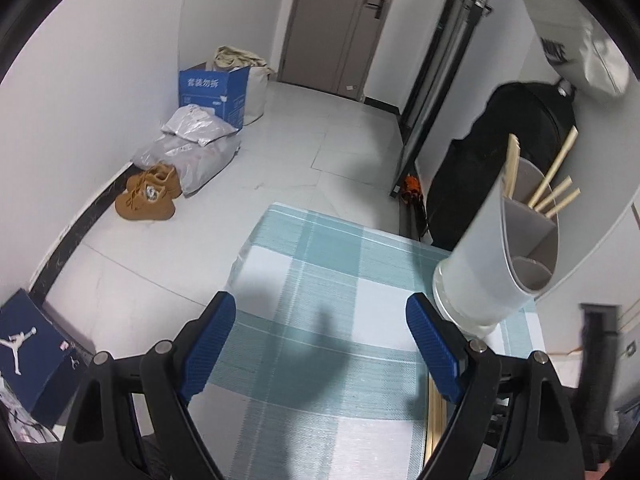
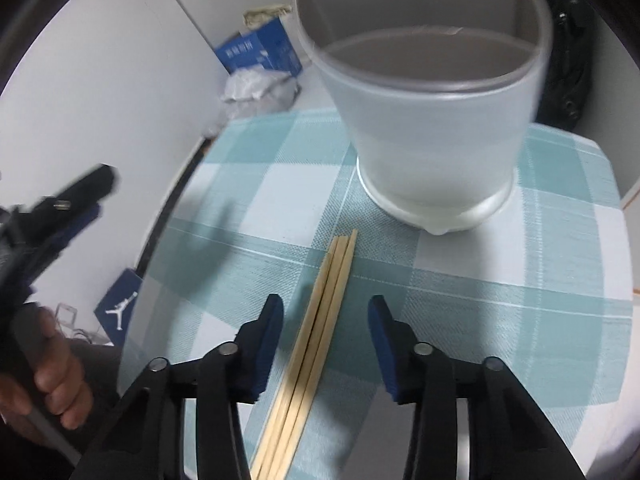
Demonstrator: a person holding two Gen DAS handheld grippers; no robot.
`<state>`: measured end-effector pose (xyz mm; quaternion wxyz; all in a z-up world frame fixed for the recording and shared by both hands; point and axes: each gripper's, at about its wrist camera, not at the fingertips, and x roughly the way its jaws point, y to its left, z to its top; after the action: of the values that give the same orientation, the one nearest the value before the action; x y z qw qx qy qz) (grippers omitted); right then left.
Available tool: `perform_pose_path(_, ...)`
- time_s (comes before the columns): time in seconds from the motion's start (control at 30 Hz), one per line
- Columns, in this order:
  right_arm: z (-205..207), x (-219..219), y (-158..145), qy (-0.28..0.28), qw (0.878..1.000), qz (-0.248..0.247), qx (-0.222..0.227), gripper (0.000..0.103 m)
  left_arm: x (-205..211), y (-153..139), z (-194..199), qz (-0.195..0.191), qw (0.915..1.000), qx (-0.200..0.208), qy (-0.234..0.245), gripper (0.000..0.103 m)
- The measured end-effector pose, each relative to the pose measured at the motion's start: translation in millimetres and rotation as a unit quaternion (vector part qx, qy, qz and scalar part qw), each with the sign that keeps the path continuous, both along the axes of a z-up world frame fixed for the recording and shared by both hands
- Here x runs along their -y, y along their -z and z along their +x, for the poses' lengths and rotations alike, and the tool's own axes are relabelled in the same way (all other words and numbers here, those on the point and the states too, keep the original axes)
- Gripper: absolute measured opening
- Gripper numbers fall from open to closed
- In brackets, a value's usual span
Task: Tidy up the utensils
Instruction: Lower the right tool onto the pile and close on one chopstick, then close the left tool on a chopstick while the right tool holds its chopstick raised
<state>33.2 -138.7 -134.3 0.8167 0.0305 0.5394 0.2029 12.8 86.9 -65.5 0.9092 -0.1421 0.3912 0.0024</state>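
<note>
A white utensil holder (image 1: 496, 248) stands on the checked tablecloth (image 1: 320, 320) at the right, with several wooden chopsticks (image 1: 554, 196) sticking out of its far compartment. It fills the top of the right wrist view (image 2: 432, 120). A bundle of loose chopsticks (image 2: 316, 340) lies on the cloth (image 2: 500, 300) in front of the holder. My right gripper (image 2: 326, 312) is open, its fingers either side of that bundle, just above it. My left gripper (image 1: 320, 320) is open and empty over the cloth, left of the holder; it also shows in the right wrist view (image 2: 76, 200).
The table's far and left edges drop to a tiled floor. On the floor are tan boots (image 1: 148, 192), grey bags (image 1: 192, 148), a blue carton (image 1: 214, 88) and a blue shoe box (image 1: 32, 352). A black bag (image 1: 500, 152) stands behind the holder.
</note>
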Motion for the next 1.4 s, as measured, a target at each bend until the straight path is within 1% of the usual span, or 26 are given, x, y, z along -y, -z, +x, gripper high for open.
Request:
perform_pose_path(0.03,4.5,-5.1,5.3,0.002,1.000,-0.019,-0.013,0.039,-5.5,1.7,1.6,-0.004,1.0000,-0.003,-0.004,0.084)
perform_pose_path(0.07,7.0,-8.9,8.6,0.005,0.999,-0.027,-0.025,0.039,-10.0,1.8,1.4,-0.008,0.9999,-0.006,-0.009,0.084)
perform_pose_path(0.13,8.6,-15.7,6.8,0.010,0.999,-0.037,-0.019,0.037,-17.4,3.4,2.5,-0.020,0.9995,-0.014,-0.019,0.084)
perform_pose_path(0.2,11.5,-23.7,8.5,0.017,0.998,-0.063,-0.026,0.031,-24.9,5.5,2.4,-0.040,0.9985,-0.024,-0.029,0.084)
perform_pose_path(0.3,10.2,-30.6,8.1,0.026,0.995,-0.098,-0.016,0.025,-30.1,8.1,1.7,-0.053,0.9972,-0.033,-0.042,0.084)
perform_pose_path(0.37,9.1,-35.1,8.1,0.028,0.993,-0.116,-0.011,0.023,-33.2,8.0,1.2,-0.060,0.9967,-0.032,-0.044,0.084)
perform_pose_path(0.43,5.7,-40.4,8.5,0.025,0.990,-0.137,-0.003,0.019,-33.4,7.0,0.7,-0.061,0.9965,-0.032,-0.046,0.084)
perform_pose_path(0.53,0.4,-48.7,9.0,0.017,0.988,-0.156,0.005,0.019,-37.1,7.9,3.2,-0.065,0.9962,-0.037,-0.044,0.084)
perform_pose_path(0.57,-0.6,-50.3,9.3,0.016,0.987,-0.160,0.007,0.017,-37.1,8.3,3.9,-0.067,0.9961,-0.038,-0.043,0.084)
perform_pose_path(0.6,-2.5,-51.6,9.3,0.015,0.986,-0.166,0.012,0.011,-35.8,8.3,3.3,-0.067,0.9962,-0.038,-0.042,0.084)
perform_pose_path(0.63,-4.2,-53.8,10.7,0.013,0.986,-0.168,0.013,0.011,-36.6,8.8,3.7,-0.065,0.9963,-0.038,-0.041,0.084)
perform_pose_path(0.67,-4.4,-54.9,10.7,0.013,0.986,-0.166,0.013,0.010,-37.0,9.0,3.5,-0.063,0.9965,-0.039,-0.041,0.084)
perform_pose_path(0.8,-7.9,-47.1,3.9,0.026,0.991,-0.127,0.014,0.009,-35.9,11.7,4.1,-0.062,0.9966,-0.044,-0.033,0.084)
perform_pose_path(0.9,-9.1,-29.2,-5.7,0.043,0.995,-0.088,0.016,0.009,-30.9,15.5,5.7,-0.057,0.9966,-0.054,-0.024,0.084)
perform_pose_path(0.93,-9.1,-21.6,-8.7,0.048,0.996,-0.067,0.014,0.009,-28.5,16.8,6.1,-0.055,0.9967,-0.057,-0.020,0.084)
perform_pose_path(1.1,-9.9,17.4,-21.2,0.080,0.997,0.010,0.012,0.009,-10.4,23.0,7.3,-0.040,0.9966,-0.072,0.008,0.084)
perform_pose_path(1.17,-11.6,25.3,-19.1,0.082,0.996,0.020,0.006,0.009,-1.0,26.6,7.6,-0.034,0.9959,-0.081,0.020,0.084)
perform_pose_path(1.3,-10.0,38.4,-5.0,0.085,0.996,0.027,-0.026,0.007,14.2,31.6,7.7,-0.015,0.9948,-0.095,0.034,0.084)
perform_pose_path(1.4,-12.6,49.1,2.5,0.095,0.994,0.041,-0.036,0.006,23.7,34.3,6.6,-0.006,0.9938,-0.103,0.042,0.084)
